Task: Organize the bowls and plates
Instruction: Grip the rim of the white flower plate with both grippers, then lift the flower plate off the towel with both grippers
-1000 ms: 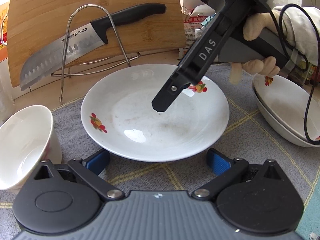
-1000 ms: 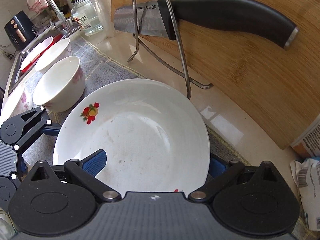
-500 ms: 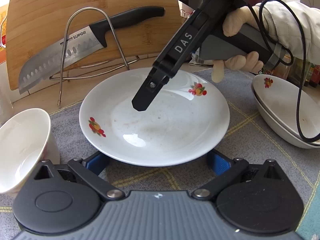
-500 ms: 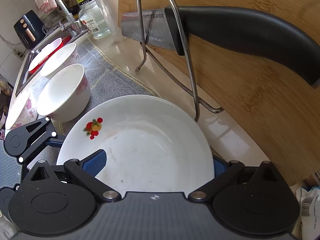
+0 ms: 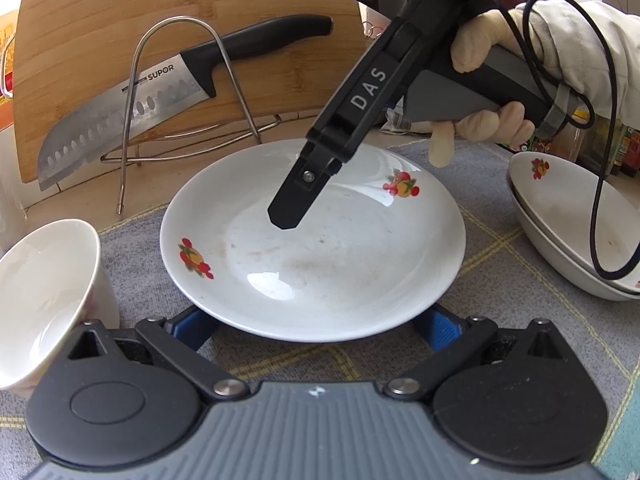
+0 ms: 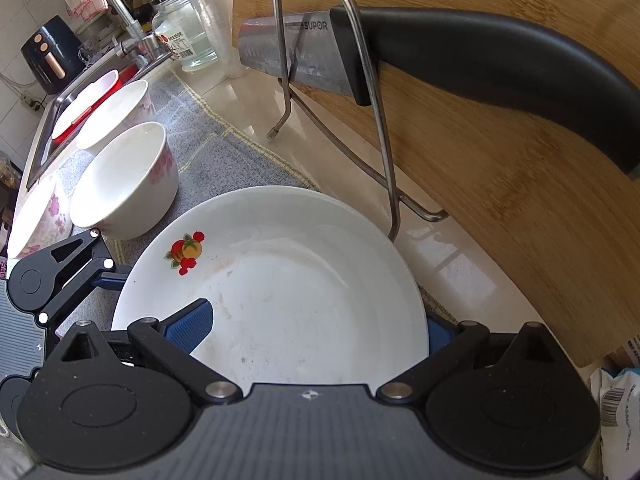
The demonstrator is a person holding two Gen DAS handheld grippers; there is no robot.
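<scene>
Shallow white ceramic plate with red-and-orange fruit decals (image 5: 320, 264), resting on the grey woven mat with yellow stripes (image 5: 500, 272) that covers the counter, between a white bowl with pink flowers (image 5: 44, 296) on one side and a stack of white fruit-printed dishes (image 5: 576, 240) on the other. The right tongs (image 6: 316, 326) straddle the plate's rim: one blue pad lies over the inner face, the other sits outside and below the edge, and the jaws stand apart, not yet clamped. In the left wrist view the right tool's black finger hangs above the plate's well, held by a gloved hand (image 5: 484, 80). The left tongs (image 5: 316, 326) are spread wide at the plate's near edge, both blue pads showing just beneath the rim; contact cannot be confirmed. Behind stand a bamboo cutting board (image 5: 120, 20), a steel-bladed knife with a black handle (image 5: 160, 92) and a bent wire rack (image 5: 180, 92); further white bowls (image 6: 116, 112) line the mat toward the sink. The plate is judged stiff, moderately heavy, brittle and glaze-slick, with faint residue on its face; the rim is the only purchase, best pinched squarely through its thickness and kept level, since a shallow bite could let it pivot or slide out.
</scene>
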